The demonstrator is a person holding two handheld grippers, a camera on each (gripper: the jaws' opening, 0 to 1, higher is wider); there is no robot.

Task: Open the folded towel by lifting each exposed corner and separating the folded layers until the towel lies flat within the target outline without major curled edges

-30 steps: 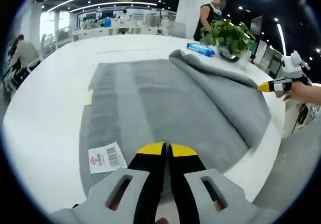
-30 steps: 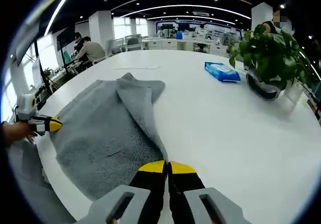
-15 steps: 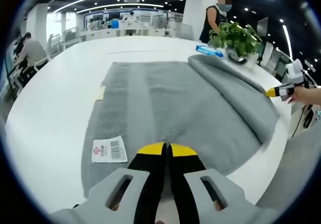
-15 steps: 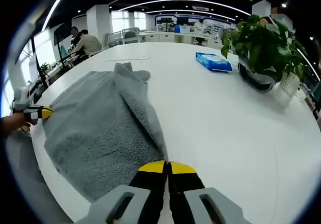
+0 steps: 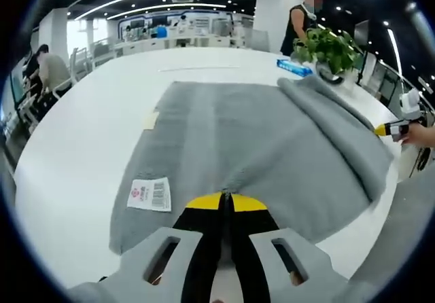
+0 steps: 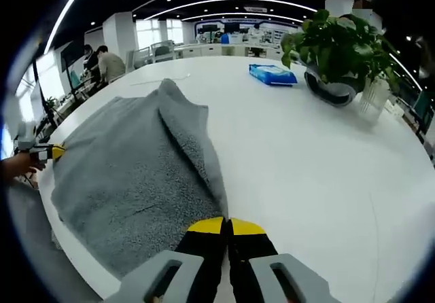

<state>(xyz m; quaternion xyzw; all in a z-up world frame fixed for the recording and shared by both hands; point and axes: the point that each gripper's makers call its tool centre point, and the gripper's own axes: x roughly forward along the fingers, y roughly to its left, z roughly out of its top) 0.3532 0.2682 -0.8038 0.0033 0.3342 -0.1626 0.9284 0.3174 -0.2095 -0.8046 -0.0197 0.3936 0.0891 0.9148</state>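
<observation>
A grey towel (image 5: 258, 147) lies spread on the white table (image 5: 81, 147), with a white barcode label (image 5: 150, 194) near its close edge. Its right part is folded over as a thick flap (image 5: 340, 126). My left gripper (image 5: 225, 201) is shut on the towel's near edge. In the right gripper view the same towel (image 6: 129, 174) runs away to the left, its folded flap (image 6: 190, 133) raised along the middle. My right gripper (image 6: 225, 225) is shut on the towel's corner. The right gripper (image 5: 393, 129) also shows at the left gripper view's right edge; the left gripper (image 6: 47, 152) shows at the right gripper view's left edge.
A potted plant (image 6: 333, 51) and a blue packet (image 6: 270, 75) stand on the table beyond the towel. A strip of tan tape (image 5: 151, 118) marks the table left of the towel. A person (image 5: 299, 24) stands behind the plant; others sit at far desks.
Both cameras have shifted; the towel looks wider and flatter in the left gripper view, and the folded flap has drawn further right. Both grippers stay shut on the towel.
</observation>
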